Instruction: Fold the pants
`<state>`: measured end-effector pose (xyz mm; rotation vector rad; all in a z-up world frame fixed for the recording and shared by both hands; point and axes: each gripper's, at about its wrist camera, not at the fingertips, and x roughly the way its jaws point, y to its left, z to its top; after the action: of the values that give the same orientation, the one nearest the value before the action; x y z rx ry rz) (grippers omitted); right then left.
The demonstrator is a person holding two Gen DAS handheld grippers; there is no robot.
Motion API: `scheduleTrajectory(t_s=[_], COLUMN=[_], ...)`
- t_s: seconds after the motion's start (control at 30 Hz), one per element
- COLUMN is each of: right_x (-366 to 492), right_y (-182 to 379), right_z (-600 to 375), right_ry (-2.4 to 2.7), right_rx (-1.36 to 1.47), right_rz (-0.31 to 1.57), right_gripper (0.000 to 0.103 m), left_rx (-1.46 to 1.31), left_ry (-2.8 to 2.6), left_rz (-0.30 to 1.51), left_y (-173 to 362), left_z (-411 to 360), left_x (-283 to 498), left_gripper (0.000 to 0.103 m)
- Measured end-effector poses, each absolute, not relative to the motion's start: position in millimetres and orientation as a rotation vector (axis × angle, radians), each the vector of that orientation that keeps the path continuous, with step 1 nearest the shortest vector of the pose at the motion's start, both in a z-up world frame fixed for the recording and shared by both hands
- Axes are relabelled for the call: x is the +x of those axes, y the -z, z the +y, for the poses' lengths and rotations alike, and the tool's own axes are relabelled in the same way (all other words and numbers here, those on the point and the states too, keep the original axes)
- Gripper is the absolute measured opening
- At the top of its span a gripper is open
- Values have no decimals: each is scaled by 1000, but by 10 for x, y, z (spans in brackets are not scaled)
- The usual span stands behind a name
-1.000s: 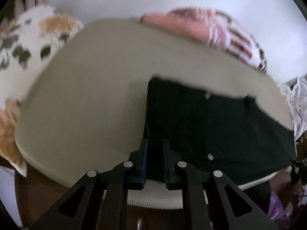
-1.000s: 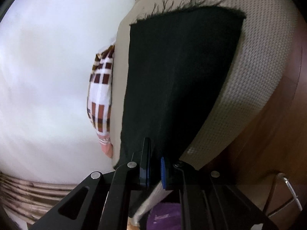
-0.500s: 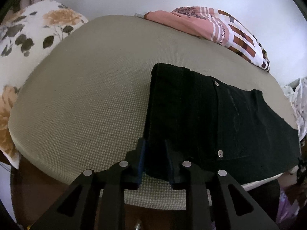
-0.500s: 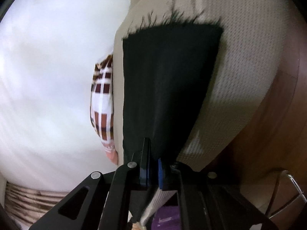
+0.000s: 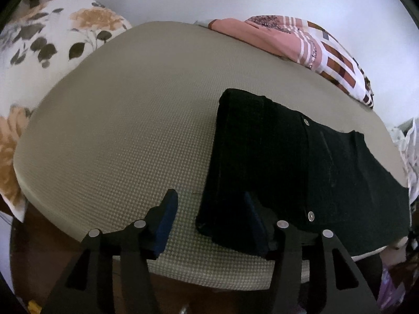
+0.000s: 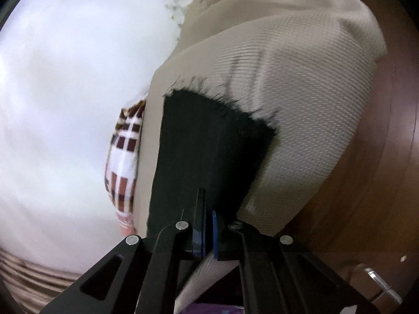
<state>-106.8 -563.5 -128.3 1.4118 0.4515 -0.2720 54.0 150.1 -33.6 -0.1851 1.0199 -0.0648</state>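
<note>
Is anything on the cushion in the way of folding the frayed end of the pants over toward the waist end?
Nothing visible. The pants lie alone on the beige cushion. The plaid cloth and floral pillow sit off its edges, clear of the fold path.

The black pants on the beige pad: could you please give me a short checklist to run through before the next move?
1. Left gripper released: ok, jaws have just been opening, waist corner loose between them.
2. Right gripper pinching the black pants: ok, shut on the cloth.
3. Waist end flat on the beige pad: ok.
4. Frayed hem square: not ok, slanted.
5. Checked cloth apart from pants: ok.
</note>
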Motion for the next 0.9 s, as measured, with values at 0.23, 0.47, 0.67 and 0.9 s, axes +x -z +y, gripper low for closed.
scheduleTrajectory(t_s=[0.23,0.47,0.67,0.9], right_x=[-1149,-1189,-1218,-1211], right_y=[1206,1192,1153,1201], right_z=[-5656,-5705,-5732,-5759], right_ry=[310,354,360,386], right_rx=[1376,1369,1368,1379], right_rz=[437,432,415,428], right_gripper=[3,3,3,3], left_rx=[-206,-138,-205,-183], left_ry=[90,99,103,105], left_rz=[1016,1014,1031,1012], left_y=[333,369,391,403], left_z=[1461,1323,1398,1385], left_x=[530,516,524,508], left_gripper=[58,64,66,68])
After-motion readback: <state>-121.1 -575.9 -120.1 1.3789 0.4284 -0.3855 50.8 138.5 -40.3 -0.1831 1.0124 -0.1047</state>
